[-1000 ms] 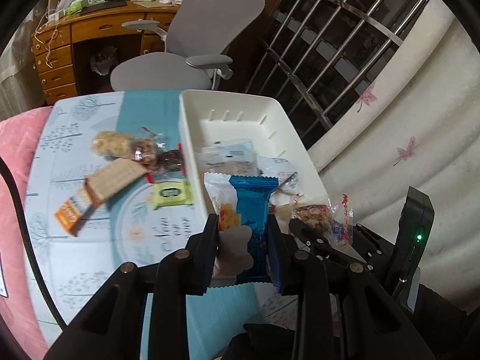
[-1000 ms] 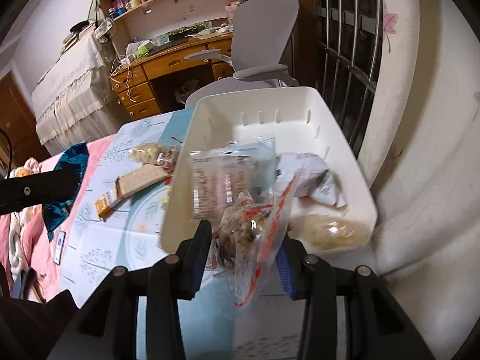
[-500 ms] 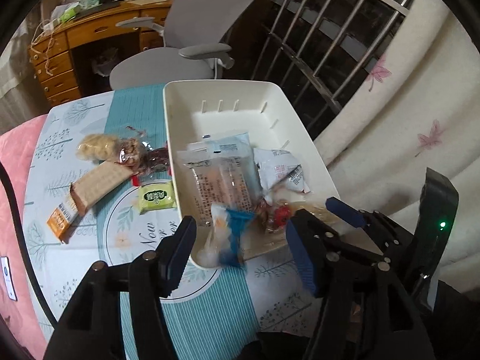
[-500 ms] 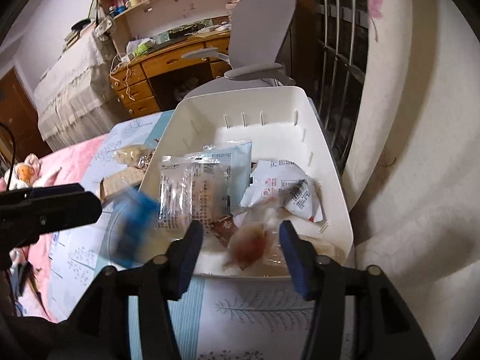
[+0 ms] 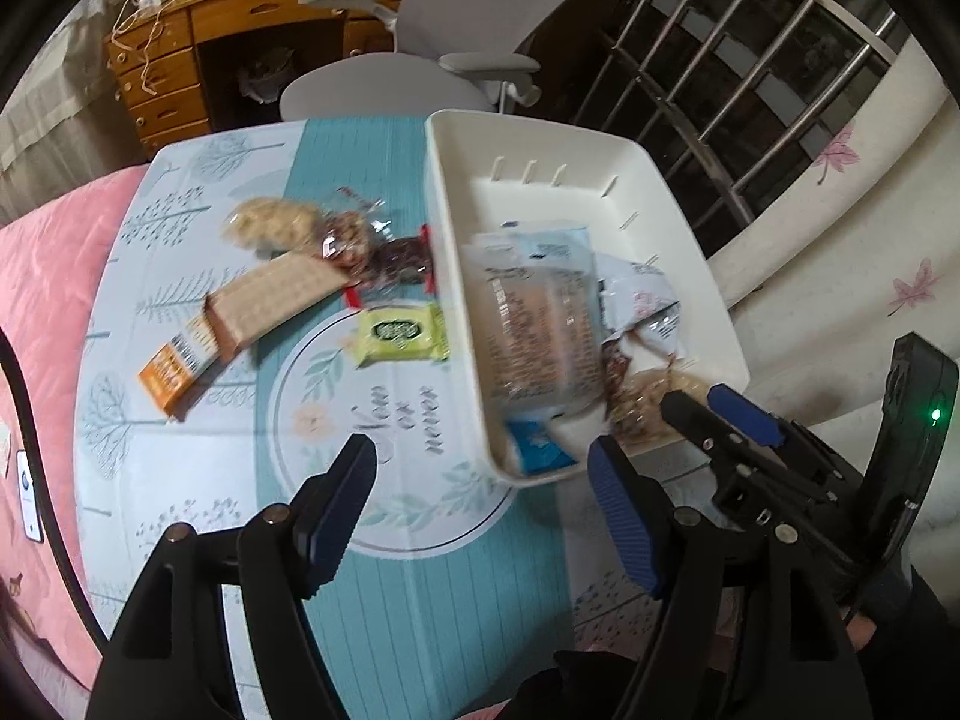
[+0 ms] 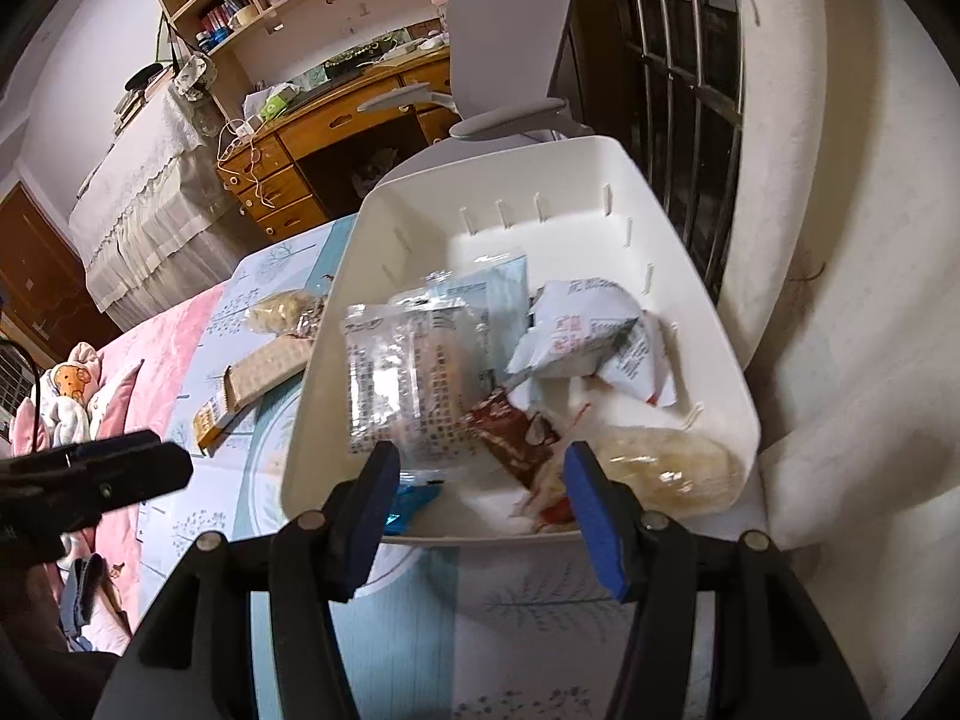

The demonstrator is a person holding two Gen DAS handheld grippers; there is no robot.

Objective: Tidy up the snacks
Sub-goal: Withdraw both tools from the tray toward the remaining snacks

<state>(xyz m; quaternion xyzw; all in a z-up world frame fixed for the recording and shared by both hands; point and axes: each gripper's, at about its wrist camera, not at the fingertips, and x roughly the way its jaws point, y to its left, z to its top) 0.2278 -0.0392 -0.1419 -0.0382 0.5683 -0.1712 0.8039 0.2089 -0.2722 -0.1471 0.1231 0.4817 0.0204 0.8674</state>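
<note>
A white bin (image 5: pixel 456 192) (image 6: pixel 540 162) stands on the table's right side with several snack packets in it. A blue packet (image 5: pixel 537 447) (image 6: pixel 408 504) lies at its near corner, and a clear bag with red print (image 6: pixel 552 498) lies beside it. My left gripper (image 5: pixel 480 456) hangs over the bin's near-left corner, jaws opening, nothing between them. My right gripper (image 6: pixel 480 459) (image 5: pixel 696 399) hovers at the bin's near rim, jaws also opening and empty. Loose on the cloth left of the bin are a green packet (image 5: pixel 399 333), an orange cracker box (image 5: pixel 252 318) and clear snack bags (image 5: pixel 270 222).
A grey office chair (image 5: pixel 420 78) and a wooden desk (image 5: pixel 180 60) stand beyond the table's far edge. Window bars (image 5: pixel 720 90) and a pale curtain (image 5: pixel 840 210) close off the right side. Pink bedding (image 5: pixel 42 276) borders the table on the left.
My left gripper opened and the blue packet dropped into the bin's near corner. My right gripper opened and the clear red-printed bag fell into the bin.
</note>
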